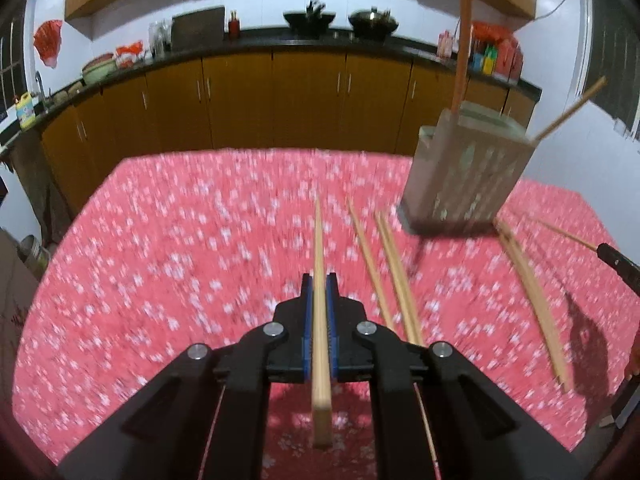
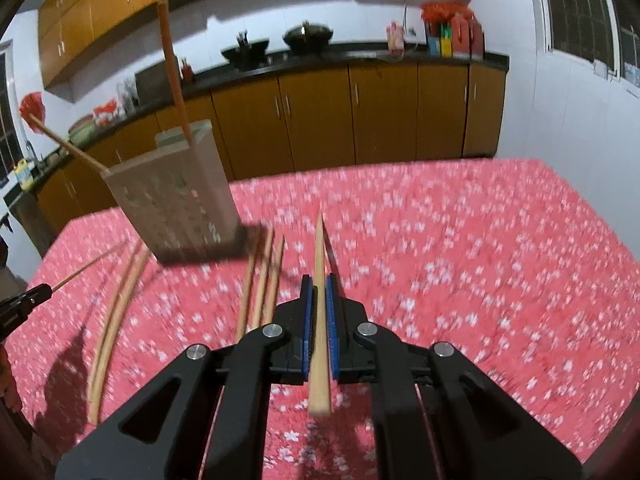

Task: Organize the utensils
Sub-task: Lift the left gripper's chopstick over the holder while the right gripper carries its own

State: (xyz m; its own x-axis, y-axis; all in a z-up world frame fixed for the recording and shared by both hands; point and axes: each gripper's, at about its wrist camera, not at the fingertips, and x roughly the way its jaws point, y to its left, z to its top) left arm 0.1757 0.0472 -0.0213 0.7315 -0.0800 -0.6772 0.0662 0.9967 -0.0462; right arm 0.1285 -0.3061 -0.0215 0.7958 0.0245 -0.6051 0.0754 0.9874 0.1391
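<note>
Both grippers loaded, holder ahead!
Left gripper clamps a chopstick lengthwise; holder sits front-right. Right gripper clamps another chopstick; holder front-left.

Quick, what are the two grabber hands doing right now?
Left gripper: closed on a chopstick.
Right gripper: closed on another chopstick.

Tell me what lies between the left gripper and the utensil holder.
In the left wrist view, loose chopsticks lie on the tablecloth between the left gripper and the utensil holder.
</note>
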